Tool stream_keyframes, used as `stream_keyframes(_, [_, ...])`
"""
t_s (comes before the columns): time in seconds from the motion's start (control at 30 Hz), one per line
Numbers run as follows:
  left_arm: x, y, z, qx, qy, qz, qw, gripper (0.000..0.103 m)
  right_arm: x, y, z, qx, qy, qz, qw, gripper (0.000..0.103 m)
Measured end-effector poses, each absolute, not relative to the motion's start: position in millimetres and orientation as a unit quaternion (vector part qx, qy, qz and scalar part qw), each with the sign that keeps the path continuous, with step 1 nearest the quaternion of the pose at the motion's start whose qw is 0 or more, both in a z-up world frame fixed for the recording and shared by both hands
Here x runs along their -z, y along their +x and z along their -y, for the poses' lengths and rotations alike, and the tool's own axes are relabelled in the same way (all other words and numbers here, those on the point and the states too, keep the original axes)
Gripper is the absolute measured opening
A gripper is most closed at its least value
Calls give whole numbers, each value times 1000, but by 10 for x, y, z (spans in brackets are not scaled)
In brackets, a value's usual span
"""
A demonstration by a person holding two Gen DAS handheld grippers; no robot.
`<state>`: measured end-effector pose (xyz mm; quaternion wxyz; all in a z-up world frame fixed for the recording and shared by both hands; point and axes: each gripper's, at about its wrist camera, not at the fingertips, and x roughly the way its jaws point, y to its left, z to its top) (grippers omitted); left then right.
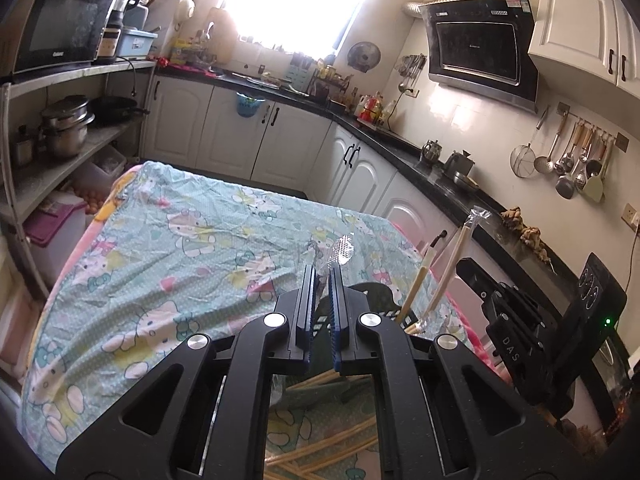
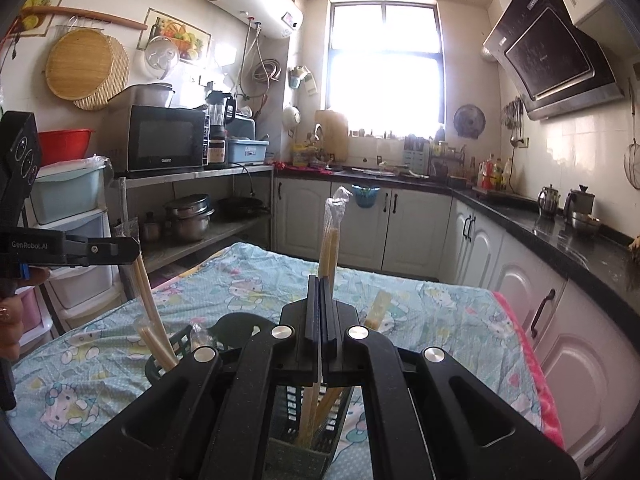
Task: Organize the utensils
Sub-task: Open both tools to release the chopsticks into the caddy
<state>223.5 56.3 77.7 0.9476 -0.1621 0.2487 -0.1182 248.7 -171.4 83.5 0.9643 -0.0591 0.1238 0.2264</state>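
Your right gripper (image 2: 323, 300) pinches wrapped chopsticks (image 2: 330, 236) above the black basket (image 2: 168, 354); left gripper (image 1: 325, 288) clamps crinkly wrapper (image 1: 342, 250) (light, stiff, slippery — grip mid-shaft).

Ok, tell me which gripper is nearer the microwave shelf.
Left. The left gripper sits at the table edge beside the microwave shelf; the right gripper is farther off, above the black basket.

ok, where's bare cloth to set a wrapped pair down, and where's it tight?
Free: the cartoon-print tablecloth from the left tool out to the far edge by the white cabinets. Crowded: around the black slotted plastic basket holding wrapped wooden chopsticks, under the right tool.
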Motion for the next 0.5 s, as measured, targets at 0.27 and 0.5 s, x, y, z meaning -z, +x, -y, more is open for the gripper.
stream_keyframes(0.27, [-799, 2132, -602, 121, -169, -245, 947, 31, -829, 2396, 1764, -223, -58, -134, 964, 20])
stream_keyframes(0.5, [-859, 2033, -624, 120, -173, -239, 948, 47, -892, 2271, 1834, -224, -59, -128, 964, 29])
